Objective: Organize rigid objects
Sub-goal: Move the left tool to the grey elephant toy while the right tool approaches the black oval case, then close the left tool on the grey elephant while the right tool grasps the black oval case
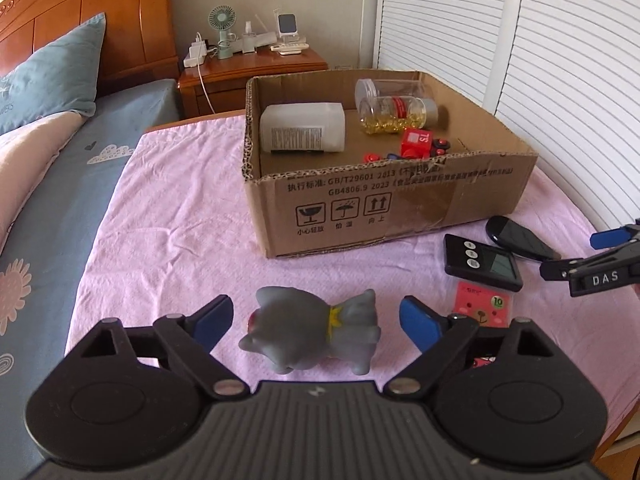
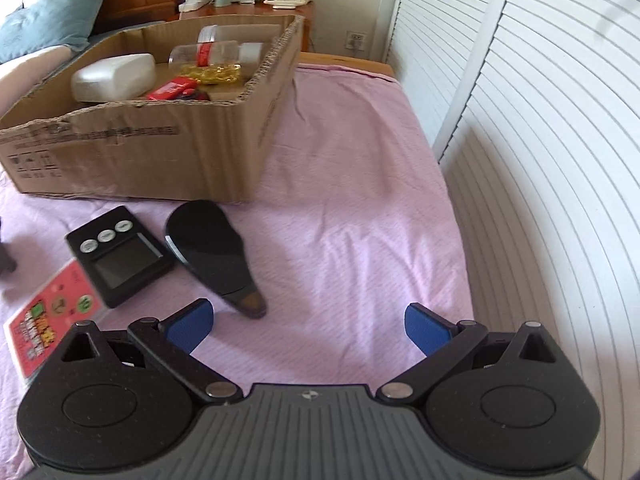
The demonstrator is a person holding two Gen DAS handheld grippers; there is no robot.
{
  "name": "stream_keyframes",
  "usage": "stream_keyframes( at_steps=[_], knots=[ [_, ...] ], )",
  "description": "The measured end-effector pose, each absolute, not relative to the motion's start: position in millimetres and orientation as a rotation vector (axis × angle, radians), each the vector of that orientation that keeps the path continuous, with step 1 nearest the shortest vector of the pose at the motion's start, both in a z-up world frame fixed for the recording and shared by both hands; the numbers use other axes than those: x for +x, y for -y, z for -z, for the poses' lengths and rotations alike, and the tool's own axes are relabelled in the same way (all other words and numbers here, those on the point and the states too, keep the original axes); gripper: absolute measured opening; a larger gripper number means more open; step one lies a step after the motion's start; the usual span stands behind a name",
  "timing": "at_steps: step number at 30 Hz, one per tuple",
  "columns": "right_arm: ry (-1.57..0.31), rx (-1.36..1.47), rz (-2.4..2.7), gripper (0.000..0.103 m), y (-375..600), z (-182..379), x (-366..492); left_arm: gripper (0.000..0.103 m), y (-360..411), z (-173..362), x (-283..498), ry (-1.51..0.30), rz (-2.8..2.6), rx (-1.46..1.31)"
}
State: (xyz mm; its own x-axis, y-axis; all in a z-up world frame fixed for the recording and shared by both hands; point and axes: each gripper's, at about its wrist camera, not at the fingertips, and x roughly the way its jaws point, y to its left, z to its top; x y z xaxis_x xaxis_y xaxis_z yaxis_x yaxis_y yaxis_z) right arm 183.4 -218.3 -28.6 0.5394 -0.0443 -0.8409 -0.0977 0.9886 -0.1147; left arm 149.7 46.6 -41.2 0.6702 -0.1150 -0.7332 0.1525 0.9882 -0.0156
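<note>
A grey toy elephant [image 1: 312, 332] lies on its side on the pink cloth, between the fingers of my left gripper [image 1: 316, 308]. The jaws stand open, and both blue pads are clear of the toy. My right gripper [image 2: 308, 312] is open over bare cloth with nothing between its fingers; it also shows at the right edge of the left wrist view [image 1: 592, 256]. Just beyond its left finger lies a black oval case [image 2: 212, 248], with a black digital timer [image 2: 120, 258] and a pink card pack [image 2: 52, 316] to the left.
An open cardboard box [image 1: 400, 200] stands behind, holding a white bottle [image 1: 302, 128], a capsule jar [image 1: 396, 114], a clear jar [image 1: 388, 88] and a red toy [image 1: 416, 144]. White louvred doors [image 2: 540, 160] line the right side. A bed and a nightstand [image 1: 252, 76] stand to the left.
</note>
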Motion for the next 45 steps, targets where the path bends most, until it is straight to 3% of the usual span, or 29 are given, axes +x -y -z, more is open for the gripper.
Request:
stream_keyframes(
  at_steps=[15, 25, 45],
  knots=[
    [-0.941, -0.018, -0.074, 0.103, 213, 13, 191, 0.096, -51, 42, 149, -0.826, 0.144, 0.032],
    [-0.905, -0.109, -0.065, 0.103, 169, 31, 215, 0.100, -54, 42, 149, -0.824, 0.154, 0.050],
    [-0.904, -0.102, -0.044, 0.103, 213, 38, 192, 0.100, -49, 68, 158, -0.905, 0.176, 0.082]
  ],
)
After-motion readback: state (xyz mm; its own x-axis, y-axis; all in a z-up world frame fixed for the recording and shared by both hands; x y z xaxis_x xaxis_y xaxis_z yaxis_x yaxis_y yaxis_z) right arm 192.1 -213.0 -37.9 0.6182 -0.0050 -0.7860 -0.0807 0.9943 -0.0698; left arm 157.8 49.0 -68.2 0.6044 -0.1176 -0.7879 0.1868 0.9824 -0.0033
